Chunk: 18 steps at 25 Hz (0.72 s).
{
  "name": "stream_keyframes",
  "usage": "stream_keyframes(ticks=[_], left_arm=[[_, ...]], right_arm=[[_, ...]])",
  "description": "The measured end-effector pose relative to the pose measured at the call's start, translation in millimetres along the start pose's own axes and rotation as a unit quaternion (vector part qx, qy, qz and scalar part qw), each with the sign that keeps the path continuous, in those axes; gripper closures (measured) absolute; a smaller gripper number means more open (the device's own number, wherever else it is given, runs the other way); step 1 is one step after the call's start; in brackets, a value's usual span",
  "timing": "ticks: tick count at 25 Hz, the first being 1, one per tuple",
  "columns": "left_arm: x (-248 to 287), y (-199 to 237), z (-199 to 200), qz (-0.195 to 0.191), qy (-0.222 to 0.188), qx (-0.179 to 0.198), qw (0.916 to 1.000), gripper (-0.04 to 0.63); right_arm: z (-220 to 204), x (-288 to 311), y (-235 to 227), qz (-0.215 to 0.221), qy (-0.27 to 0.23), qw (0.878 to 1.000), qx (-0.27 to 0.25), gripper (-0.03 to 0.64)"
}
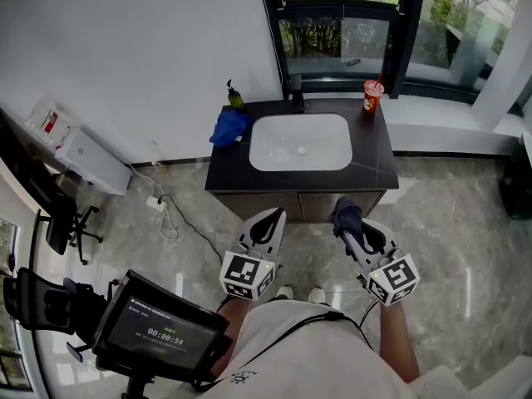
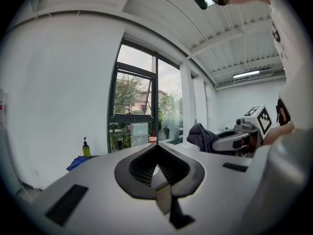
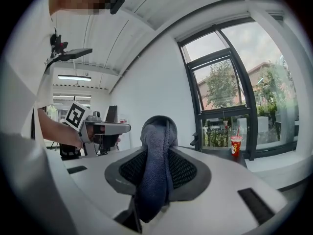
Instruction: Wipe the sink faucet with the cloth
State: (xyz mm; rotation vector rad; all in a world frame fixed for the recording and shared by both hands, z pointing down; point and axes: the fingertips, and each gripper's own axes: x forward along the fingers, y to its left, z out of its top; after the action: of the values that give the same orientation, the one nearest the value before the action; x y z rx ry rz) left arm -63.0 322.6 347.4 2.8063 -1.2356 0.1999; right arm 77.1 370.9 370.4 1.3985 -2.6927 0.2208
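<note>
A: Well, starting close in: anything in the right gripper (image 1: pixel 352 229)?

B: Yes. Clamped on a dark cloth (image 3: pixel 157 146), jaws pinching its middle, with a folded hump bulging out past the tips. Probably gripped that way to put a soft pad in front for rubbing.

A: And lying which way?

B: Lengthwise along the jaws, one end hanging down behind them, the hump aimed ahead toward the counter (image 1: pixel 378 173).

A: And the left gripper (image 2: pixel 157 166)?

B: Jaws together on nothing. Held level beside the right one, near it but not touching. Free, perhaps, to steady things, or simply out of the way.

A: Any contact with the sink (image 1: pixel 264 158) so far?

B: None. Held well short of the counter's front edge, over the floor (image 1: pixel 449 223). Not yet wiping, by the look of it.

A: Farther off, then?

B: A white sink set into the dark counter. Behind its rear rim, a dark faucet (image 1: pixel 295 90), standing upright, close under the window (image 1: pixel 341 32). Too small to tell the spout's direction. Off to the left, a blue rag (image 1: pixel 229 128) bunched beside a green bottle (image 1: pixel 235 100). At the right rear corner, a red cup (image 1: pixel 372 96) with a straw.

A: Next move?

B: Presumably reaching forward across the sink and bringing the hump against the faucet.
</note>
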Motion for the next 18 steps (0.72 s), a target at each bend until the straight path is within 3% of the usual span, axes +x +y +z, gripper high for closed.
stream_keyframes(ticks=[18], left_arm=[[-22,19,-23,-0.015,-0.016,0.004,0.9997,0.601]], right_arm=[[-19,14,36,-0.007,-0.007,1.000,-0.007,0.495]])
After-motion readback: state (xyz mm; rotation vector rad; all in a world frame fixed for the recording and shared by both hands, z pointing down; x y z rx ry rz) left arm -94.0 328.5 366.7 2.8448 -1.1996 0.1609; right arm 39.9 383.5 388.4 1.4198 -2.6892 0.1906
